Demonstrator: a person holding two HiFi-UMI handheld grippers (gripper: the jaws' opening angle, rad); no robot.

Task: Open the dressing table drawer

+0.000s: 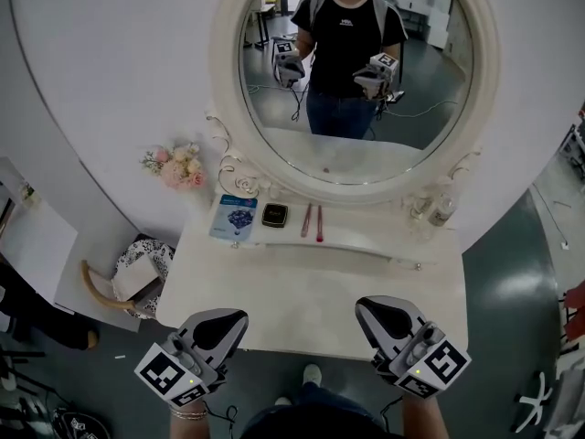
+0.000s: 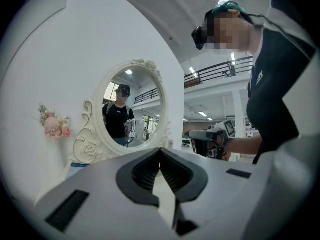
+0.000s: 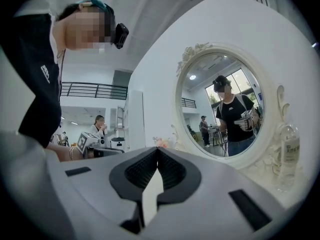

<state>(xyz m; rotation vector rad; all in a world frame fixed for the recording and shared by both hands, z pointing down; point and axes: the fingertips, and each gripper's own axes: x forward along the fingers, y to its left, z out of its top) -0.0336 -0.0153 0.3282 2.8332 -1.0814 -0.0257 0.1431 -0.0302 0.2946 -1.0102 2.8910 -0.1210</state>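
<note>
Left tool (image 1: 224,320): pressed together, empty | right tool (image 1: 379,311): likewise | drawer knob (image 1: 419,265): pinch here; drawer likely light, rigid.

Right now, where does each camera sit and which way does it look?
Head view: on the person's head, facing steeply down at the dressing table; left gripper and right gripper show.
Left gripper view: on the left gripper, looking level past its shut jaws at the mirror; torso shows.
Right gripper view: on the right gripper, facing the mirror and a bottle; torso shows.
Shared: all see the mirror.
</note>
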